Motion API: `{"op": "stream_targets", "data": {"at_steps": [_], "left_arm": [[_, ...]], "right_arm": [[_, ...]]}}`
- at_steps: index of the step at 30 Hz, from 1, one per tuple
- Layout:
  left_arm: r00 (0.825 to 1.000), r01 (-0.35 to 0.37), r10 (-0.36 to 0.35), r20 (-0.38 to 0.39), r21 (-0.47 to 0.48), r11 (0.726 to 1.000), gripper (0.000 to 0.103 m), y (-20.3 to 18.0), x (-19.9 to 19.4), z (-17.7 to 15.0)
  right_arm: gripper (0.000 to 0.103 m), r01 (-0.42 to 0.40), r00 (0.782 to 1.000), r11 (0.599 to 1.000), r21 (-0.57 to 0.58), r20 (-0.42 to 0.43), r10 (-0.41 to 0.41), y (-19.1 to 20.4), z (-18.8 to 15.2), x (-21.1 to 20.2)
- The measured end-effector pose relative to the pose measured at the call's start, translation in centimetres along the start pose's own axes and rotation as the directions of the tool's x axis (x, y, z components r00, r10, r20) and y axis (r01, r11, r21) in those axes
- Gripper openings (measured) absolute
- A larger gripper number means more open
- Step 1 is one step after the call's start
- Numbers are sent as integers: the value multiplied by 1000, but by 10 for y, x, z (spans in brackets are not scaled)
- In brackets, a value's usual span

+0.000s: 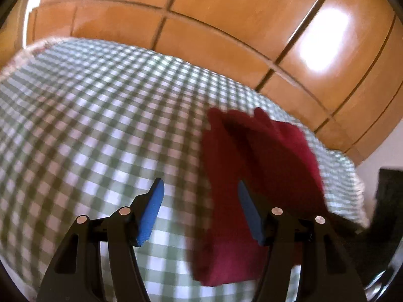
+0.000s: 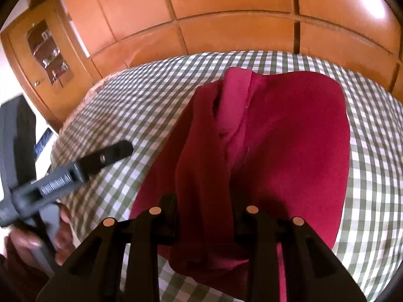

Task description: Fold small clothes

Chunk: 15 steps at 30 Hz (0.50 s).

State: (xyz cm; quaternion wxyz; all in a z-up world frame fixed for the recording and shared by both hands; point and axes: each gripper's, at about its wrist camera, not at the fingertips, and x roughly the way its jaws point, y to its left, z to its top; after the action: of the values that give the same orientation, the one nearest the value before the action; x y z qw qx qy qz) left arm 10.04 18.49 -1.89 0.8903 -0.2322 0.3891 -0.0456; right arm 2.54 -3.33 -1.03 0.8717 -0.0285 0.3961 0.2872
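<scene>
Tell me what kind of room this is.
Probably a bedroom: a bed-like surface under a green checked sheet, a wall of wooden wardrobe doors behind it, and a red garment being folded on top.

Both wrist cameras looked forward and steeply down along their claws, close over the checked bedspread [image 1: 100, 115]. Each faced the wooden wardrobe [image 2: 226, 5] beyond. Both shared the red garment [image 1: 252, 166]; the right view sat nearer it.

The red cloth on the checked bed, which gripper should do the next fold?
Probably the right. The right gripper already has a bunched fold of the red cloth between its fingers. The left gripper is open and empty over the checked bedcover, beside the cloth.
</scene>
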Motion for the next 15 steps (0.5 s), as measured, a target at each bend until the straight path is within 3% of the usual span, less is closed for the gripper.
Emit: {"op": "stream_targets", "data": {"at_steps": [1, 3, 4, 8, 11, 15], "left_arm": [[999, 38, -38, -10, -8, 999, 60, -2, 1, 2], [996, 88, -88, -25, -12, 996, 66, -11, 4, 7], [994, 110, -110, -27, -13, 994, 76, -16, 6, 9], [983, 168, -169, -67, -13, 986, 77, -32, 17, 17], [968, 200, -207, -143, -61, 978, 77, -32, 35, 25], [940, 235, -259, -222, -129, 963, 80, -33, 56, 37]], "right_arm": [[29, -25, 1000, 1000, -4, 7, 25, -1, -1, -4], [45, -109, 994, 994, 17, 21, 109, -6, -4, -16], [46, -142, 990, 990, 21, 31, 141, -5, -5, -22], [50, -234, 970, 971, 52, 79, 229, -21, -24, -65], [50, -174, 978, 982, 80, 129, 163, -46, -46, -93], [51, -66, 992, 988, 137, 120, 50, -78, -72, -100]]}}
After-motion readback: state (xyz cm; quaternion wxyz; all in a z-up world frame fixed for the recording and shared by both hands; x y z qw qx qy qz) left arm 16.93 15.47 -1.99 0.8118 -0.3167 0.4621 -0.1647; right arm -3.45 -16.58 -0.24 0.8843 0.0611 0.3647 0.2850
